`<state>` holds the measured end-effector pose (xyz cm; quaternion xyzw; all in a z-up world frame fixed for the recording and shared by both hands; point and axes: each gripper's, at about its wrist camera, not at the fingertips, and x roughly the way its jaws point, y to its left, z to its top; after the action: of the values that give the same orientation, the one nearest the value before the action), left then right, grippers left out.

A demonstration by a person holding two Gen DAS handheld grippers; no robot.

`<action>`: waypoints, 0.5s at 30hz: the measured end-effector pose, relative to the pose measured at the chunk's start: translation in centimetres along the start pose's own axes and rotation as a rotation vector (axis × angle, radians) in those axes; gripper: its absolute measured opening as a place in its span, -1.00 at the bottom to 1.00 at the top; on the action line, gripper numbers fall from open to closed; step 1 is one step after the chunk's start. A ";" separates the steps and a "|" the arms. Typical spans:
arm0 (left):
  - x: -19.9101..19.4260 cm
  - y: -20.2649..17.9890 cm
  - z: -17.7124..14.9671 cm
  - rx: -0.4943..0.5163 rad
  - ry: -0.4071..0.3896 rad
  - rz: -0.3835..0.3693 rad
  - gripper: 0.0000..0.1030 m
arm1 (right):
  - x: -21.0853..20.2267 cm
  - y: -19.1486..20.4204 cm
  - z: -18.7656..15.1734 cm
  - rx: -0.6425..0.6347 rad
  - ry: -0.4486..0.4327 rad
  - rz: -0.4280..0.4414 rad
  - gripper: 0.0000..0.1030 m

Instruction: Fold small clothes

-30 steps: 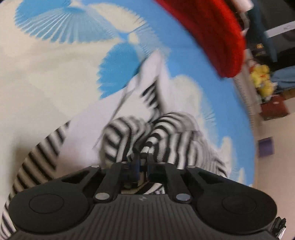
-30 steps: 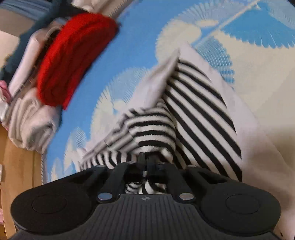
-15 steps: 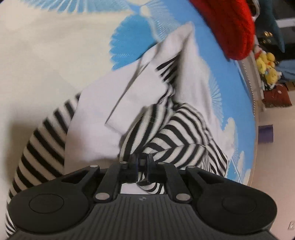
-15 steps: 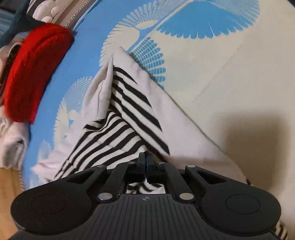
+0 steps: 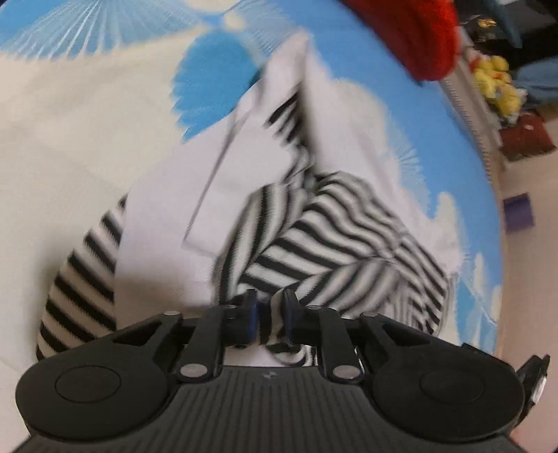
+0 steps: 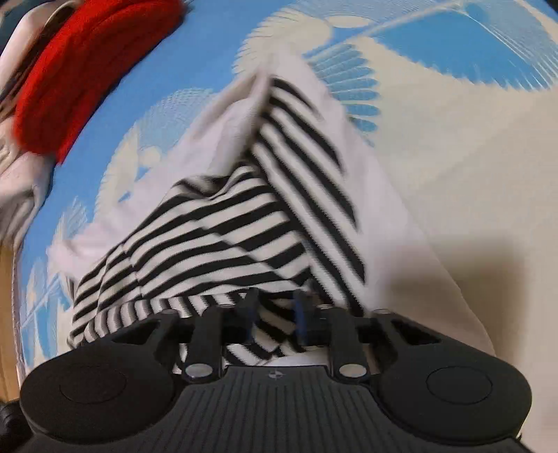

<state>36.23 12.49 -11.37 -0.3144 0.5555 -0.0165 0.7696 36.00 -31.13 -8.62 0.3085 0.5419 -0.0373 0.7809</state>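
Note:
A small black-and-white striped garment [image 5: 331,237] with white panels lies rumpled and partly folded on a blue and cream patterned bed cover [image 5: 69,139]. My left gripper [image 5: 270,313] hovers low over its near edge. Its jaws are opening, and a fold of striped cloth sits loosely between the fingers. In the right wrist view the same garment [image 6: 216,226] spreads out ahead in a wedge. My right gripper [image 6: 275,313] is also opening, its fingers parted over the striped hem, which lies slack between them.
A red knitted piece [image 5: 411,31] lies at the far edge of the bed, seen at the upper left as the red knit [image 6: 80,69]. Pale folded clothes [image 6: 17,188] sit beside it. Yellow plush toys [image 5: 498,80] and a purple item [image 5: 519,212] are past the bed's right edge.
Both grippers went from pinching the striped cloth to parted fingers. The raised fold has sunk onto the garment, and both cameras dropped closer to the bed.

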 end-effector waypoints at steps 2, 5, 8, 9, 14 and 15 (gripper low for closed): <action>-1.6 -0.6 0.4 0.049 -0.064 -0.038 -0.66 | -1.3 0.8 0.5 -0.010 -0.054 0.054 -0.50; -1.1 -0.1 0.1 0.053 -0.056 0.033 -0.61 | -2.3 1.7 0.2 -0.082 -0.084 0.076 -0.28; -0.4 0.6 -0.9 0.022 0.002 0.109 -0.67 | -1.0 0.1 -0.6 -0.018 0.005 -0.037 -0.29; -1.4 0.3 -1.2 0.030 -0.020 0.095 -0.66 | -1.6 -0.1 -0.9 -0.001 -0.013 -0.050 -0.27; -9.7 -4.0 -5.0 0.244 -0.269 0.012 -0.65 | -12.1 2.7 -3.2 -0.127 -0.324 0.084 -0.27; -11.5 -4.7 -6.3 0.285 -0.311 0.011 -0.61 | -14.9 2.8 -4.2 -0.159 -0.400 0.116 -0.26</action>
<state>27.91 10.11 -0.46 -0.1983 0.4237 -0.0419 0.8828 27.56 -30.76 4.65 0.2632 0.3588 -0.0097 0.8955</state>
